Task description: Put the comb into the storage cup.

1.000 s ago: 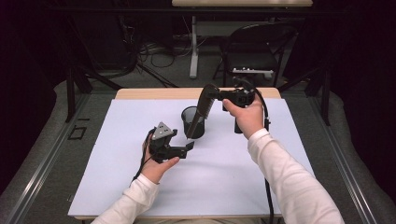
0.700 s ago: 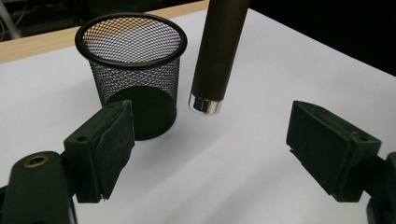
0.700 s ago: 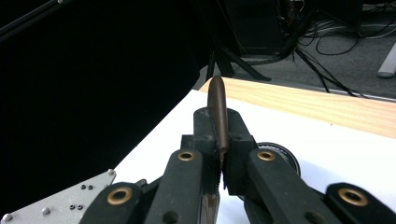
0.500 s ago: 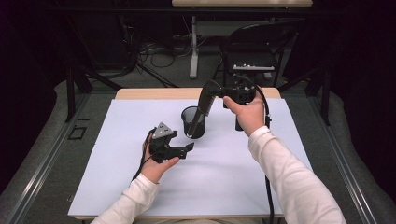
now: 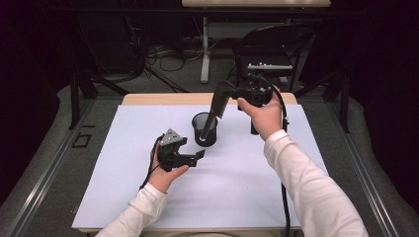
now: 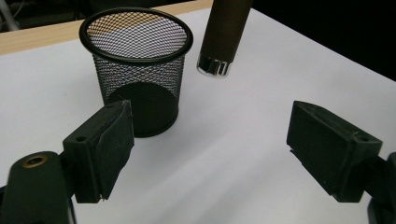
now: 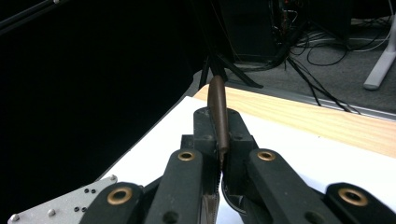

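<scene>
A dark brown comb with a round handle and a shiny metal end cap (image 5: 216,106) is clamped by its toothed end between the closed jaws of the right gripper (image 5: 232,92), which is held raised above the far part of the table in the high view. The comb hangs steeply downward from that grip, and its handle end is seen over the rim of a black wire-mesh cup (image 5: 204,129). In the left gripper view the capped handle end (image 6: 214,65) is suspended just beside and behind the cup's rim (image 6: 135,29), apart from the mesh and not inside it. In the right gripper view the comb (image 7: 218,112) is seen edge-on, pinched between the two black jaws of the right gripper (image 7: 219,156). The mesh cup stands upright near the middle of a white sheet covering the wooden table (image 5: 257,187). The left gripper (image 5: 198,154) is held low over the sheet, near the cup on the person's side and pointed towards it; its jaws are spread wide apart, with nothing between them, as the left gripper view (image 6: 210,154) shows.
</scene>
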A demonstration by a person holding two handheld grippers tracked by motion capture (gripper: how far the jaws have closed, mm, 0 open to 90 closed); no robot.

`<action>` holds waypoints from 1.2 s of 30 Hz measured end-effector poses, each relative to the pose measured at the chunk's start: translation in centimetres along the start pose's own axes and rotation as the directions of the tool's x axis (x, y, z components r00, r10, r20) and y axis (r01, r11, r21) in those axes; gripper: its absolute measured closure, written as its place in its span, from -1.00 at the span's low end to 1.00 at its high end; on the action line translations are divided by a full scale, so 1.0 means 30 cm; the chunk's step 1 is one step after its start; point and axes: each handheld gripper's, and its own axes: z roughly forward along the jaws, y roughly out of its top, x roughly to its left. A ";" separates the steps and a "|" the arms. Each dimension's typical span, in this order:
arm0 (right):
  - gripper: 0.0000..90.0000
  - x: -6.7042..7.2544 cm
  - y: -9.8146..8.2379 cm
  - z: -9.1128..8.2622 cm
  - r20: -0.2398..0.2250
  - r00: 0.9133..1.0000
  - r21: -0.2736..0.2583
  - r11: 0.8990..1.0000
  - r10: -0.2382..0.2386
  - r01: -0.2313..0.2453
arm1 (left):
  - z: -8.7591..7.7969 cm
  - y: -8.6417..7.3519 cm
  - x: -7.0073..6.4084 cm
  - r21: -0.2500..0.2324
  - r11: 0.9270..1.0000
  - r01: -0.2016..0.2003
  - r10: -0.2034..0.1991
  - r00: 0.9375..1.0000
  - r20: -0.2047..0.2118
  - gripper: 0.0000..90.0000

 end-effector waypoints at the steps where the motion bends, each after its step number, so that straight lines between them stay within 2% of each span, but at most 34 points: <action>1: 0.93 0.002 0.003 -0.002 0.004 1.000 0.001 1.000 -0.001 0.001 | 0.001 0.000 0.001 0.003 1.000 0.003 -0.003 1.000 0.000 -0.67; 4: 0.93 0.002 0.014 -0.007 0.010 1.000 -0.005 1.000 -0.011 0.011 | 0.002 -0.001 0.005 0.011 1.000 0.011 -0.011 1.000 -0.001 -0.72; 7: 0.93 0.003 0.024 -0.014 0.020 1.000 -0.008 1.000 -0.017 0.017 | 0.003 -0.001 0.008 0.020 0.999 0.026 -0.026 0.999 0.018 -0.74; 11: 0.93 0.004 0.040 -0.025 0.030 0.999 -0.014 1.000 -0.022 0.023 | -0.001 0.000 0.011 0.037 0.999 0.005 -0.005 1.000 0.014 -0.77; 17: 0.93 0.006 0.064 -0.033 0.046 0.998 -0.022 0.999 -0.034 0.035 | -0.006 0.002 0.018 0.031 0.999 0.018 -0.019 1.000 0.008 -0.77; 27: 0.93 0.005 0.093 -0.012 0.075 0.996 -0.031 0.998 -0.049 0.051 | -0.018 0.006 0.032 0.019 0.999 0.026 -0.026 1.000 0.016 -0.87; 31: 0.93 0.006 0.100 -0.001 0.086 0.995 -0.034 0.998 -0.055 0.058 | -0.018 0.005 0.035 0.014 0.999 0.030 -0.030 0.999 0.024 -0.99; 36: 0.93 0.003 0.108 0.011 0.100 0.994 -0.037 0.998 -0.051 0.055 | -0.021 0.005 0.040 0.023 0.999 0.022 -0.023 1.000 0.017 -0.99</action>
